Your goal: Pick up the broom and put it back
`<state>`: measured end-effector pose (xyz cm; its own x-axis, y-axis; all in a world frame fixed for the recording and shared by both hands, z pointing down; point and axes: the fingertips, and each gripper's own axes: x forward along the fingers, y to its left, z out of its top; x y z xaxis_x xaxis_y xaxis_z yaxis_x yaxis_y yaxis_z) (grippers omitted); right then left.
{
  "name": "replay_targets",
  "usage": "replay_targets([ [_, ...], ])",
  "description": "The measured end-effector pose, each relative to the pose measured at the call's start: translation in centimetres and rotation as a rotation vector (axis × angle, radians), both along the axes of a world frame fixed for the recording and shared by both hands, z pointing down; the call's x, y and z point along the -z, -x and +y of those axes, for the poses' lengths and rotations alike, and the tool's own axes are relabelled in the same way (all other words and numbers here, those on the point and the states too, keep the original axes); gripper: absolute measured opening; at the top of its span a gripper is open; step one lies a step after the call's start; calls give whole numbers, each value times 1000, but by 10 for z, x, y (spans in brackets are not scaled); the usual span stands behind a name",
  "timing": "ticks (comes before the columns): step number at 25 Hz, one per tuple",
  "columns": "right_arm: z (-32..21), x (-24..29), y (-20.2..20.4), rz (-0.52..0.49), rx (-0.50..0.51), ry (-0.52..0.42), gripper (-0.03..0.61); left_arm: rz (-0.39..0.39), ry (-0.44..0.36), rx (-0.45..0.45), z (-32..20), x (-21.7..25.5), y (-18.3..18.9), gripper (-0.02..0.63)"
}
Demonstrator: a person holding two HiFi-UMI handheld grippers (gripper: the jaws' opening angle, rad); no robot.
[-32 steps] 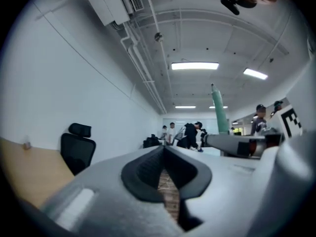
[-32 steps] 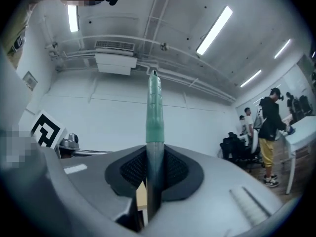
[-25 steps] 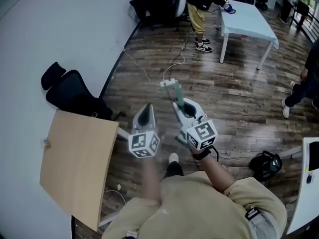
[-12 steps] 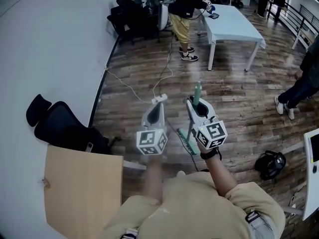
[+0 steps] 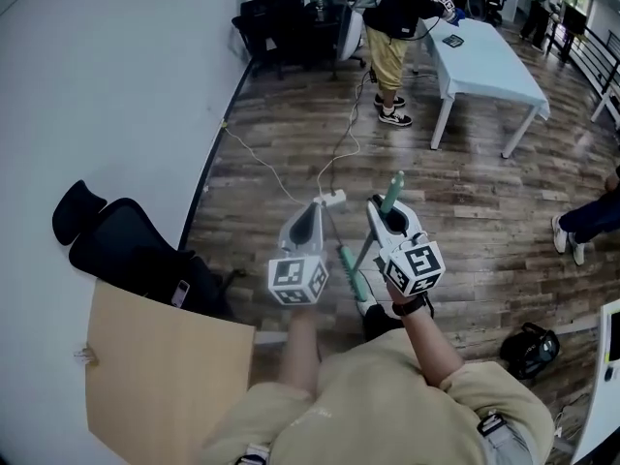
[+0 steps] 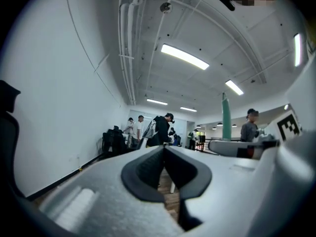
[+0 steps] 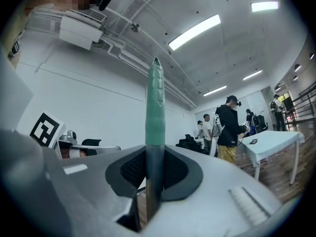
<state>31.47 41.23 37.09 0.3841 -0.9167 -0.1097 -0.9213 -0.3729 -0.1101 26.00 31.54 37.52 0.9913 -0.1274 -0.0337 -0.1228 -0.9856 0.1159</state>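
The broom has a dark shaft with a green grip (image 5: 393,188) on top and a green brush head (image 5: 350,270) hanging low between my two grippers. My right gripper (image 5: 386,211) is shut on the shaft just below the green grip. In the right gripper view the shaft (image 7: 155,112) stands upright between the pads of that gripper (image 7: 154,158). My left gripper (image 5: 314,209) is beside it on the left, apart from the broom, jaws together with nothing in them. The left gripper view shows its pads (image 6: 148,168) meeting at the tip and the green grip (image 6: 226,117) off to the right.
A white wall runs along the left, with a black chair (image 5: 124,244) and a leaning wooden board (image 5: 165,376) against it. A power strip with cable (image 5: 332,200) lies on the wood floor ahead. Beyond stand a person (image 5: 392,27) and a white table (image 5: 484,58). A black bag (image 5: 531,349) lies at right.
Both grippers have travelled together across the room with the broom. The power strip now lies just ahead of them, and the wooden board sits lower left in view.
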Motion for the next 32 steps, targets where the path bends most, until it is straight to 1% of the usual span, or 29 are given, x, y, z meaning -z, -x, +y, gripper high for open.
replay_targets([
  [3, -52, -5, -29, -11, 53, 4, 48, -16, 2, 51, -46, -5, -24, 2],
  [7, -139, -8, -69, -22, 165, -11, 48, -34, -7, 165, -126, -11, -54, 2],
  [11, -220, -4, -118, -43, 264, -31, 48, -49, -17, 254, -199, -7, -97, 2],
  [16, -308, 9, -169, -19, 374, -34, 48, -45, -7, 365, -278, 3, -143, 2],
  [19, -349, 12, -192, -9, 408, -17, 51, -58, -8, 418, -312, 7, -159, 2],
  [24, -407, 9, -202, 19, 471, -12, 55, -53, -14, 481, -364, 7, -168, 2],
  [29, -478, -11, -200, 13, 538, 18, 55, -63, -4, 543, -421, -7, -161, 2],
  [32, -524, -21, -188, 11, 579, 28, 49, -61, 11, 582, -464, -16, -147, 2],
])
